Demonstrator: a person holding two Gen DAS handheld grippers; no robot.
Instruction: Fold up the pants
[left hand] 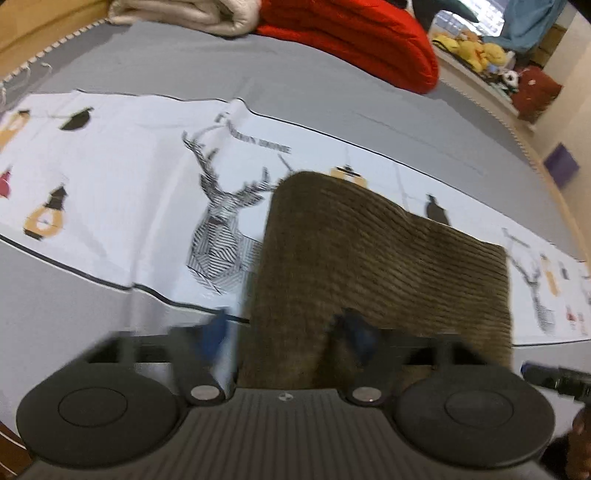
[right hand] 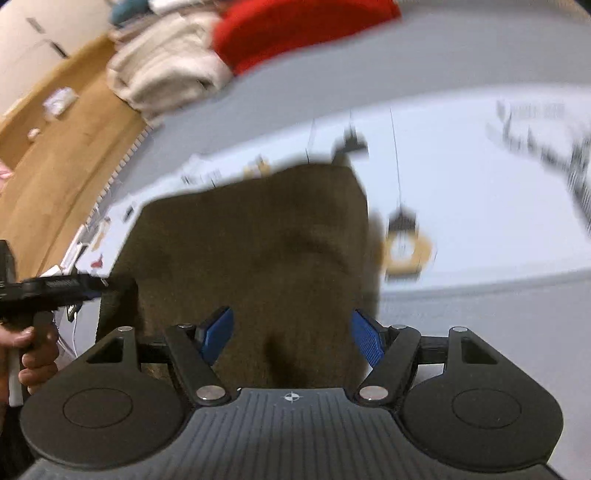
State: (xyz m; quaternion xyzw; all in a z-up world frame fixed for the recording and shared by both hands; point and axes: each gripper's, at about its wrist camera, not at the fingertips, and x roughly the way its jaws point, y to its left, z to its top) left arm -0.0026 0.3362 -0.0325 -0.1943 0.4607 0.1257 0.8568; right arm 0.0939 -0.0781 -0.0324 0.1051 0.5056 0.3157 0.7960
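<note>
Up close in the left wrist view, the brown corduroy pants (left hand: 369, 266) lie folded on a white printed cloth (left hand: 122, 192) spread across the grey bed (left hand: 221, 70). The left tongs (left hand: 286, 332) stand spread apart, blue fingers (left hand: 216, 332) blurred; the near edge of the pants runs between them and under the right finger, though whether fabric is pinched cannot be told. Beyond the pants, a stag's head is printed on the cloth to their left. Farther off behind the pants, a red quilt (left hand: 351, 40) and a beige folded blanket (left hand: 192, 14) sit at the far end of the bed. At the right edge, beside the pants, part of the other tool shows

From the right wrist view, much blurred, the pants (right hand: 255, 251) fill the middle, their near edge lying between the wide-open right tongs (right hand: 291, 339), whose blue pads (right hand: 365, 341) touch nothing that can be made out. Left of the pants, a hand (right hand: 26, 350) holds the left tongs (right hand: 92, 286) at the fabric's left edge. Behind the pants lie the printed cloth (right hand: 461, 166), beige blanket (right hand: 166, 70) and red quilt (right hand: 295, 29)
</note>
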